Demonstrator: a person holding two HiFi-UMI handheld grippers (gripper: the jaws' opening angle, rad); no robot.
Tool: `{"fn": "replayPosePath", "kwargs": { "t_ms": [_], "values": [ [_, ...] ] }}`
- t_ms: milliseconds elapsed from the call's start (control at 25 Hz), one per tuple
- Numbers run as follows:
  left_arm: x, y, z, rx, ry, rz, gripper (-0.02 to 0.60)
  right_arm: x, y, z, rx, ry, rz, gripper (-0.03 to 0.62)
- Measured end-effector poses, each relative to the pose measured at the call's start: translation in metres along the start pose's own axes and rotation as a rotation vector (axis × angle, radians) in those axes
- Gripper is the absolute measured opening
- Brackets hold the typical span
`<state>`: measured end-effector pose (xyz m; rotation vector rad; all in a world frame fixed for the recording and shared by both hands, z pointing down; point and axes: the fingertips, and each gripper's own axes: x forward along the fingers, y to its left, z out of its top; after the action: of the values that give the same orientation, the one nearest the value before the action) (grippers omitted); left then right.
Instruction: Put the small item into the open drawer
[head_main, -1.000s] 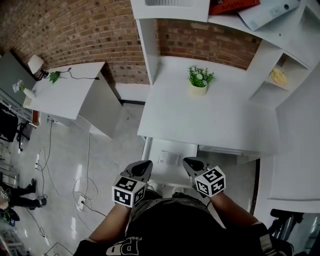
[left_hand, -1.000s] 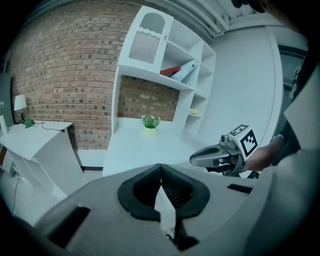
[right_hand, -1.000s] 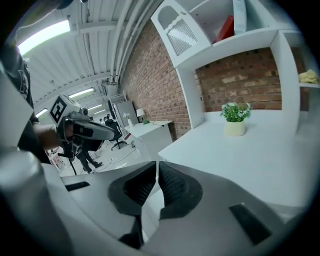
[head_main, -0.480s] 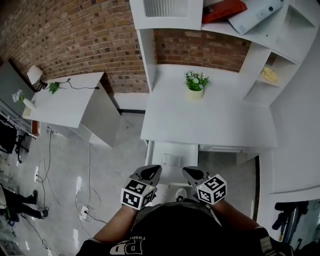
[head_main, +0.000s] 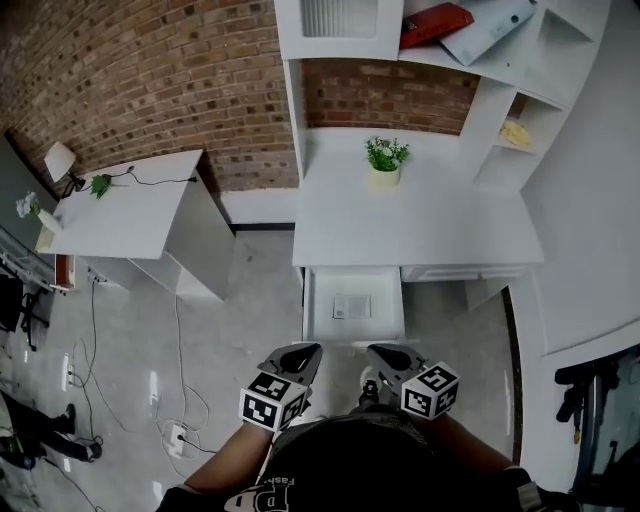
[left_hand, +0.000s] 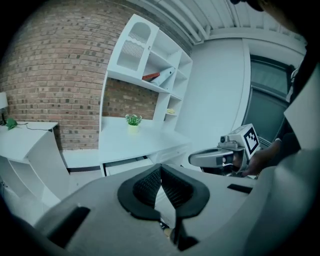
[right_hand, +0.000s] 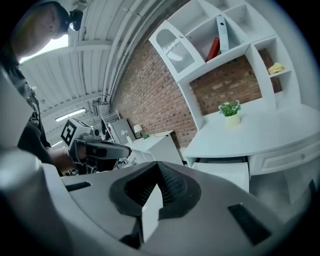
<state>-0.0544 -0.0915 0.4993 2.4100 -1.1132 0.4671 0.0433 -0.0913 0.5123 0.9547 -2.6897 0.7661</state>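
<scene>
Two grippers show low in the head view: your left gripper (head_main: 303, 352) and your right gripper (head_main: 380, 353). Both are near you and well apart from the open drawer (head_main: 312, 305). The small item (head_main: 352, 306) already lies flat inside that drawer, just under the worktop (head_main: 420, 230). It looks like a thin, pale little square with a grey mark on it. I think your job now is only to keep clear, so don't bump the drawer front.

In the left gripper view, the jaws are closed together and hold nothing that I can see.

In the right gripper view, those jaws are closed tight too, and nothing seems gripped. The item doesn't show there.
</scene>
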Motion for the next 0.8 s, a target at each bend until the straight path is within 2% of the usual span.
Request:
{"fn": "replayPosePath", "kwargs": {
  "t_ms": [240, 440, 600, 800],
  "values": [
    [-0.04, -0.009, -0.024, 0.004, -0.005, -0.059, 0.015, -0.016, 0.044, -0.033, 0.023, 0.009, -0.072, 0.005],
    [-0.054, -0.021, -0.032, 0.021, 0.003, -0.102, 0.015, -0.034, 0.06, -0.042, 0.021, 0.002, -0.13, 0.005],
    [-0.058, -0.031, -0.032, 0.032, -0.01, -0.109, 0.015, -0.043, 0.059, -0.045, 0.024, -0.004, -0.152, 0.005],
    [-0.063, -0.036, -0.031, 0.028, -0.023, -0.074, 0.015, -0.049, 0.064, -0.035, -0.009, -0.013, -0.123, 0.005]
  ]
}}
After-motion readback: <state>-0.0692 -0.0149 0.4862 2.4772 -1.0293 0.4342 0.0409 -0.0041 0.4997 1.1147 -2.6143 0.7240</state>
